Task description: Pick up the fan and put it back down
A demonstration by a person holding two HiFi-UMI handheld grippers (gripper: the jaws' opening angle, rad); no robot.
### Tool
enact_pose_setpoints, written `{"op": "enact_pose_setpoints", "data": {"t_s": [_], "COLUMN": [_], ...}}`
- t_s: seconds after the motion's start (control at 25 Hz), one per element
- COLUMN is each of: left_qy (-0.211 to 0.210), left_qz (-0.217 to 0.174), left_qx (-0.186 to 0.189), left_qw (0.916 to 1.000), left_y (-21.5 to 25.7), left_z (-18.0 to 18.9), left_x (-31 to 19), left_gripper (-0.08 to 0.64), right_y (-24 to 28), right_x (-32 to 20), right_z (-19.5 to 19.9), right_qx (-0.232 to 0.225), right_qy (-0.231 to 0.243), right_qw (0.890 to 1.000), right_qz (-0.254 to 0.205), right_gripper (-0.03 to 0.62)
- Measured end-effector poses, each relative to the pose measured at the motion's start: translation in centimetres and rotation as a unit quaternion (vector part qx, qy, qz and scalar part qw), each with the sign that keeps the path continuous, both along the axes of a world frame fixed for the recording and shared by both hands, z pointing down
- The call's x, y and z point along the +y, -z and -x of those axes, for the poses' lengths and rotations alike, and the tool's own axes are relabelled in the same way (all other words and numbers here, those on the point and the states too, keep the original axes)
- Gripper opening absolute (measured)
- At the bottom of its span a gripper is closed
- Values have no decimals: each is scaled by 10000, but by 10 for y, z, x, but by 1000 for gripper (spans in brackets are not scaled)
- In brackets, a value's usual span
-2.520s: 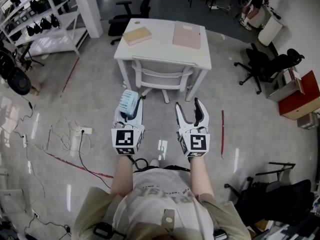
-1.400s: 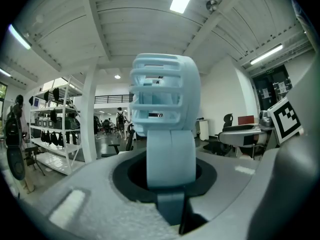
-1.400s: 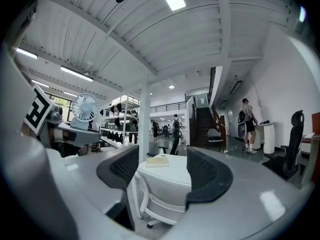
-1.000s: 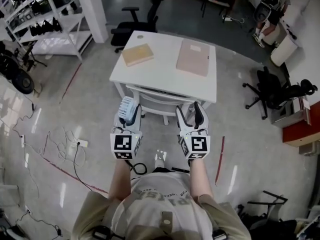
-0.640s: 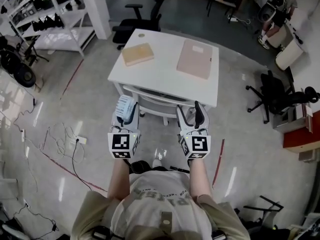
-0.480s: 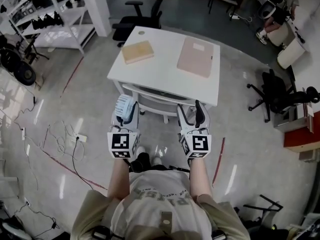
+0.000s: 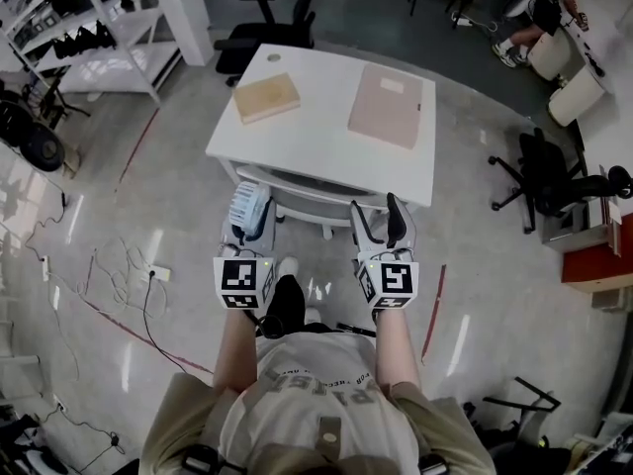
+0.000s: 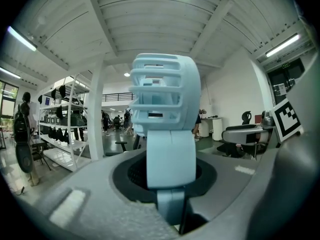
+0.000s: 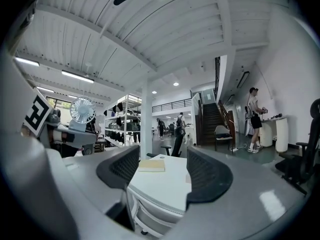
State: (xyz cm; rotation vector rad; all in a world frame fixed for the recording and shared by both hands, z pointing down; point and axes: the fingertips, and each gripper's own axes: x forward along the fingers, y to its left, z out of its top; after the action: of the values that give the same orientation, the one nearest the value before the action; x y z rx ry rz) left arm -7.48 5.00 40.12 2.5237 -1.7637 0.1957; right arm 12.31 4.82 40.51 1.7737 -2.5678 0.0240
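Note:
A pale blue hand fan (image 7: 248, 209) (image 8: 165, 114) stands upright between the jaws of my left gripper (image 7: 249, 228) (image 8: 170, 171), which is shut on its handle. Seen from the right gripper view, the fan (image 9: 82, 111) shows at the left with its round grille up. My right gripper (image 7: 381, 224) (image 9: 164, 171) is open and holds nothing. Both grippers hang level in the air just short of the near edge of the white table (image 7: 312, 137) (image 9: 165, 181).
A tan box (image 7: 265, 97) (image 9: 151, 165) and a pink folder (image 7: 387, 104) lie on the table. A white chair (image 7: 312, 201) is tucked under its near side. Cables (image 7: 129, 275) trail on the floor at left, office chairs (image 7: 549, 181) stand at right, shelves (image 7: 89, 38) at far left.
The person has walked toward the table with both grippers held as before; the table now sits closer below them. The fan stays gripped on the left and the right jaws stay apart.

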Motion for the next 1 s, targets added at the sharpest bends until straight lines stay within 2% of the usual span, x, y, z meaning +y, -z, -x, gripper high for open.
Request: {"op": "enact_pose_setpoints", "data": {"t_s": [0.36,1.0], "left_qy": [-378,-920], "left_qz": [102,270], "left_qx": [109,108], "left_qw": [9992,9953], "left_y": [-12,-17], "left_z": [-7,13], "left_x": [-55,-183], "left_gripper": [91,91], "right_y": [-12,-17], "right_x": [-46,-154], "right_z": [-2,23], "right_qx": [22,7], "right_qy": [-249,-639], "right_qw": [9996,9977], "right_qz": [158,223], "right_gripper": [275,275]}}
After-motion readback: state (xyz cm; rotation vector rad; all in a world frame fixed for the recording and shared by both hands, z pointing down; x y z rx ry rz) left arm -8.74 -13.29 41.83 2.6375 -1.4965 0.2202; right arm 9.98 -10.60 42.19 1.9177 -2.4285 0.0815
